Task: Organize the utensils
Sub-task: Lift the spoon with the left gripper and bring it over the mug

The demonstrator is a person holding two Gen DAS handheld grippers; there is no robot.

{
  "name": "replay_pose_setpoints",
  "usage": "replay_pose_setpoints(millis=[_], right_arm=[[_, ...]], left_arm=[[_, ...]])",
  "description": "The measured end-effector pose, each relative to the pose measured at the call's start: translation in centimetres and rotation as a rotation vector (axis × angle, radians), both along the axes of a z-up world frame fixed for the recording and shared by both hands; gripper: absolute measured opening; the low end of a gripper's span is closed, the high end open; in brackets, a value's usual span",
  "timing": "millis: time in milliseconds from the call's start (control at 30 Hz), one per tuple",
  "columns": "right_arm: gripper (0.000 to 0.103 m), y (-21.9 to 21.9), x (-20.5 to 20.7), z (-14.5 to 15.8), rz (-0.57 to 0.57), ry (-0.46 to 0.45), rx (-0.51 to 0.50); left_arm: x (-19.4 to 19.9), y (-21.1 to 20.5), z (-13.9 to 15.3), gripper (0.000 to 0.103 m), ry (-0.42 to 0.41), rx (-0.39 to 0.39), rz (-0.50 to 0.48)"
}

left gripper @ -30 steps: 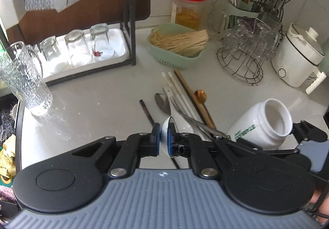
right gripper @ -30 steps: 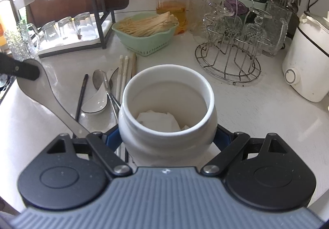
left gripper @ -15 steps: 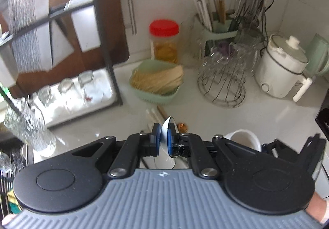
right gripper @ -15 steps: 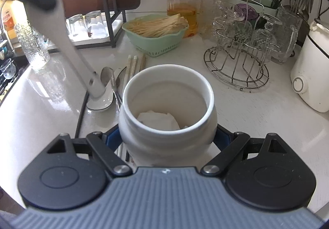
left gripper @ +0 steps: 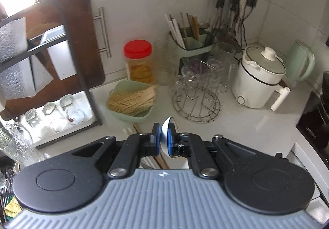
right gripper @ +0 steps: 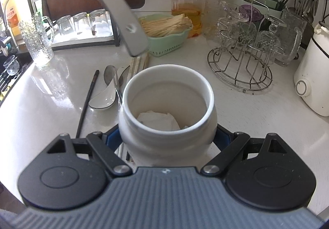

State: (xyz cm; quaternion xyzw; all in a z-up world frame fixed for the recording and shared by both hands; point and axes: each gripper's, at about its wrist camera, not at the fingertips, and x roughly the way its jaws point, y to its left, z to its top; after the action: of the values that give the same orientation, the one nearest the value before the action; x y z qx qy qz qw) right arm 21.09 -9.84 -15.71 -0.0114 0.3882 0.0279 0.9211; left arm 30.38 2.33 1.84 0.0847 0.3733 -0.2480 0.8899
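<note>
My left gripper is shut on the bowl end of a white ceramic spoon, high above the counter. In the right wrist view that spoon's long handle hangs in the air at upper left, with its tip just behind the jar's far rim. My right gripper is shut on a white ceramic jar, which stands upright with folded white paper inside. On the counter left of the jar lie another white spoon, a metal spoon, pale chopsticks and a dark chopstick.
A green basket of thin sticks and a red-lidded jar stand behind the utensils. A wire rack of glass cups and a white electric pot are at right. A green caddy holds chopsticks; a black rack with glasses is at left.
My left gripper has risen well above the counter with the spoon. In the right wrist view the spoon's handle has swung up and rightward, toward the jar. The right gripper and jar stayed still.
</note>
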Motion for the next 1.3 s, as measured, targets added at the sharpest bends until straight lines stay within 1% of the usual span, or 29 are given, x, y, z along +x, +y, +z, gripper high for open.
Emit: replay_pose_setpoints(millis=[167,267,367,467,700,1033,1167,1300], right_arm=[[0.091,0.0,0.0,0.0,0.010,-0.005,0.002],[0.091,-0.1,0.0,-0.1,0.016,-0.010,0.003],[0.091,-0.1,-0.1,-0.1,0.021,-0.016,0.004],[0.091,-0.1,-0.1,-0.1,0.027,-0.022,0.004],[0.091,0.1,-0.1,-0.3,0.044,-0.043,0.003],[0.091,0.4,0.1,-0.4,0.071,-0.057,0.001],[0.091,0.4,0.2,-0.4,0.078,-0.058,0.000],[0.091,0.4,0.1,-0.4,0.081,-0.059,0.000]], left_arm=[[0.0,-2.4,-1.3,0.008,0.011,0.058,-0.054],[0.1,-4.1,-2.5,0.008,0.025,0.117,-0.104],[0.3,-5.5,-3.5,0.008,0.064,0.151,-0.163],[0.8,-6.8,-4.7,0.008,0.106,0.205,-0.210],[1.5,-8.5,-6.0,0.009,0.167,0.303,-0.298],[3.3,-9.9,-7.6,0.011,0.262,0.381,-0.360],[3.3,-10.5,-8.5,0.011,0.281,0.412,-0.384],[3.3,-10.7,-9.2,0.012,0.299,0.422,-0.396]])
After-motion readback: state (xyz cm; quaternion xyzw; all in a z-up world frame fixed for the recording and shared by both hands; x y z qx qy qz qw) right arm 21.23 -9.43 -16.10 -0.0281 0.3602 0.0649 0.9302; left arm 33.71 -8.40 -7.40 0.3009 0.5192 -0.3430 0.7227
